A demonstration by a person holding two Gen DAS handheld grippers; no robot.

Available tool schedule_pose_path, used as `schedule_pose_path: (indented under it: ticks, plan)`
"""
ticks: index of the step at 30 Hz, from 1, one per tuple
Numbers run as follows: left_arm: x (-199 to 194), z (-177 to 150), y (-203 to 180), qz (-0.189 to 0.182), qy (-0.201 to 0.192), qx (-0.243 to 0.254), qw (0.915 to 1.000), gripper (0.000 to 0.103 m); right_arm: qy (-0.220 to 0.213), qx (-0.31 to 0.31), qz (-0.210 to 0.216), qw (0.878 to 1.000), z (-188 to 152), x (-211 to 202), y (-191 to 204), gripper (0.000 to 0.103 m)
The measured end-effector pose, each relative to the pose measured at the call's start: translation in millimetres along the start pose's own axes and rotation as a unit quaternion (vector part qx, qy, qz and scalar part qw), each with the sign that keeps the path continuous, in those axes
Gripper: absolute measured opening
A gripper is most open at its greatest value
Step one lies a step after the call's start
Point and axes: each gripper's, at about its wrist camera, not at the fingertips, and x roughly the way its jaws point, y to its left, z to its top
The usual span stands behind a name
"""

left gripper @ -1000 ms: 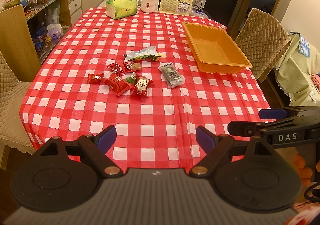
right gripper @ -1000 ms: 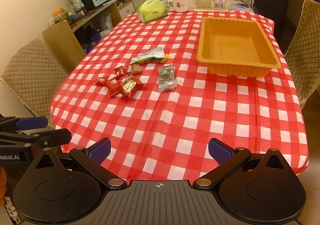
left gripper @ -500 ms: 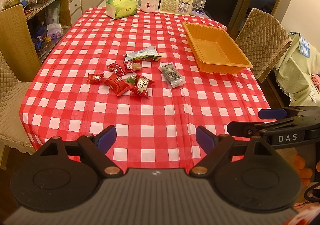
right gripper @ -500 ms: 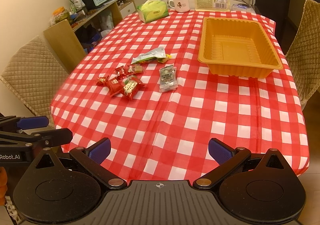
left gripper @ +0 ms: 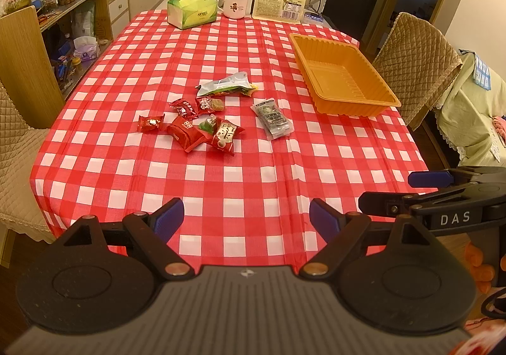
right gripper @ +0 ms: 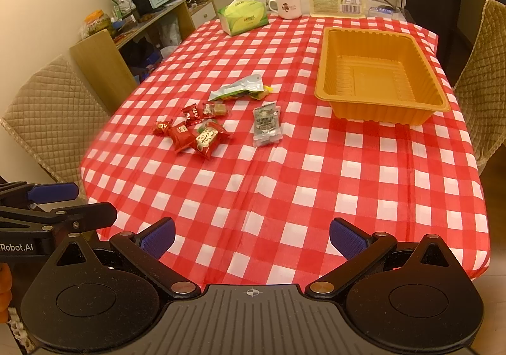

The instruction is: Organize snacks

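Both my left jaws (left gripper: 246,217) and right jaws (right gripper: 252,236) gape empty above the near desk edge. The crinkly red-wrapped snacks (left gripper: 202,130) lie ahead, left of the empty orange plastic tray (right gripper: 379,76). Overlapping slippery wrappers could make me snag two.

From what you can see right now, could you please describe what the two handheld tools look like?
Both are matte black plastic. The left tool has two angled fingers with blue pads, brass-coloured pivot pins and a grey ribbed base. The right tool matches it. From the side, the right one reads "DAS" in white lettering, the left "Robot.AI".
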Motion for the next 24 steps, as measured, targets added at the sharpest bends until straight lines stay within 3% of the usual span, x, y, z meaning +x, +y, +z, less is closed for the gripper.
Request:
schedule_pose_path:
  ticks: [24]
  plan:
    - [0.4, 0.4, 0.2, -0.001, 0.001, 0.000, 1.0000, 0.085, 0.000, 0.000, 0.000, 1.000, 1.4, 2.3, 0.1, 0.103]
